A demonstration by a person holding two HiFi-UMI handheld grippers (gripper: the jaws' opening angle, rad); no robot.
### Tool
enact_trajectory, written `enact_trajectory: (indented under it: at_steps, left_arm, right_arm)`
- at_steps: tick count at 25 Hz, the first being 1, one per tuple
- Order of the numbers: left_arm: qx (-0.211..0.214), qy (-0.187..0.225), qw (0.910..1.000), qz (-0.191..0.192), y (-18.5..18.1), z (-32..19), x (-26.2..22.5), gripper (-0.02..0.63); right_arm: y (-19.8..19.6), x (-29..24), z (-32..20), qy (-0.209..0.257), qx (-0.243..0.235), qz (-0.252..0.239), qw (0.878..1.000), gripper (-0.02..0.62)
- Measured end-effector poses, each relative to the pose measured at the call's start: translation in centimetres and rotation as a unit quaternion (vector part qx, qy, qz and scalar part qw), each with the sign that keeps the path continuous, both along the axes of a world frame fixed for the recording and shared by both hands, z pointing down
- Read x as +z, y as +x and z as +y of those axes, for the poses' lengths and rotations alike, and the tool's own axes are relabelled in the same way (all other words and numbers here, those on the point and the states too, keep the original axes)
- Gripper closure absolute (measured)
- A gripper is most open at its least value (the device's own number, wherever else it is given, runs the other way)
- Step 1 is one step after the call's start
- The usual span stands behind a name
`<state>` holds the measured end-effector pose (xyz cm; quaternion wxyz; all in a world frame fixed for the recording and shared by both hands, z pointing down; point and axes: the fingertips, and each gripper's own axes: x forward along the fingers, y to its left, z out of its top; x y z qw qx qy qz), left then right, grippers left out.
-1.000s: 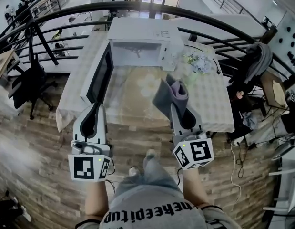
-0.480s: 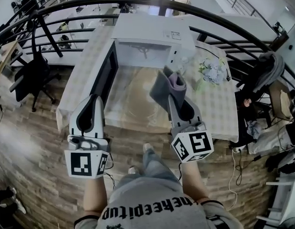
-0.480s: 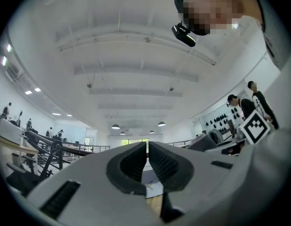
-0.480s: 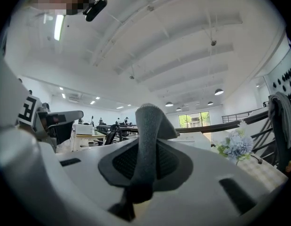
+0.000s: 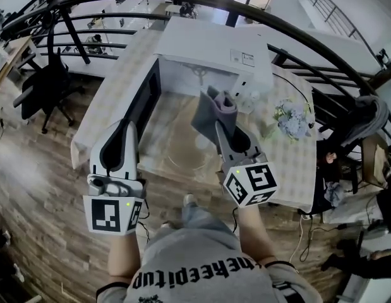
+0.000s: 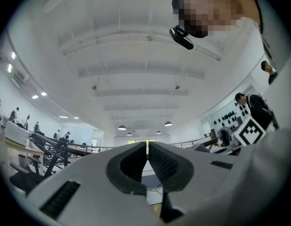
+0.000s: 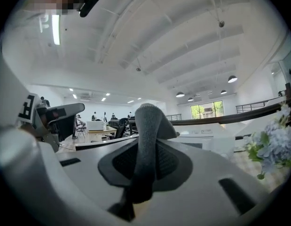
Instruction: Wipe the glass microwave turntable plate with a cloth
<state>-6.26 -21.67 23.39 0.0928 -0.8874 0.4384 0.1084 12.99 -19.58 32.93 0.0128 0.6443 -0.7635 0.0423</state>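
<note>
Step judged: pre-wipe approach | right gripper (image 5: 219, 126) fingers clamped cloth (image 5: 214, 108) before microwave (image 5: 211, 46) | left gripper (image 6: 146, 147) fingers closed, empty | next move called for lowering cloth onto glass plate (image 5: 181, 155).

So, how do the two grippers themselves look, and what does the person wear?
The left gripper and right gripper share white tapering shells, each with a dark oval opening and dark ribbed pads. Each ends in a white cube with black square markers and a green light. The person wears a grey top with black lettering.
</note>
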Motion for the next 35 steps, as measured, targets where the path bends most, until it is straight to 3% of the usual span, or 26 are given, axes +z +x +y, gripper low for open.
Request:
enact_trajectory:
  at_steps: [6,12,17,26,29,35]
  left_arm:
    - [-0.029,-0.012,0.9995,0.004,0.0,-1.9,1.3,0.591]
    - [-0.060,-0.026,0.9979,0.005,-0.6,-3.3,2.8,0.591]
    - [-0.084,-0.039,0.9957,0.001,-1.3,-4.2,4.2,0.591]
    - [-0.114,-0.054,0.9919,-0.005,-2.6,-5.2,5.6,0.591]
    - [-0.124,-0.059,0.9905,-0.007,-3.2,-5.2,5.9,0.592]
    - [-0.140,-0.063,0.9880,-0.011,-4.1,-5.2,6.0,0.591]
  right_arm:
    - [-1.4,3.9,-4.1,-0.064,-0.069,-0.025,0.995,0.532]
    - [-3.4,10.1,-6.7,-0.155,-0.127,-0.051,0.978,0.534]
    - [-5.8,15.1,-7.7,-0.233,-0.170,-0.055,0.956,0.534]
    - [-11.9,21.6,-8.1,-0.340,-0.243,-0.085,0.904,0.537]
    - [-13.4,24.4,-8.5,-0.374,-0.247,-0.059,0.892,0.538]
    - [-13.0,29.7,-9.6,-0.416,-0.225,0.091,0.876,0.541]
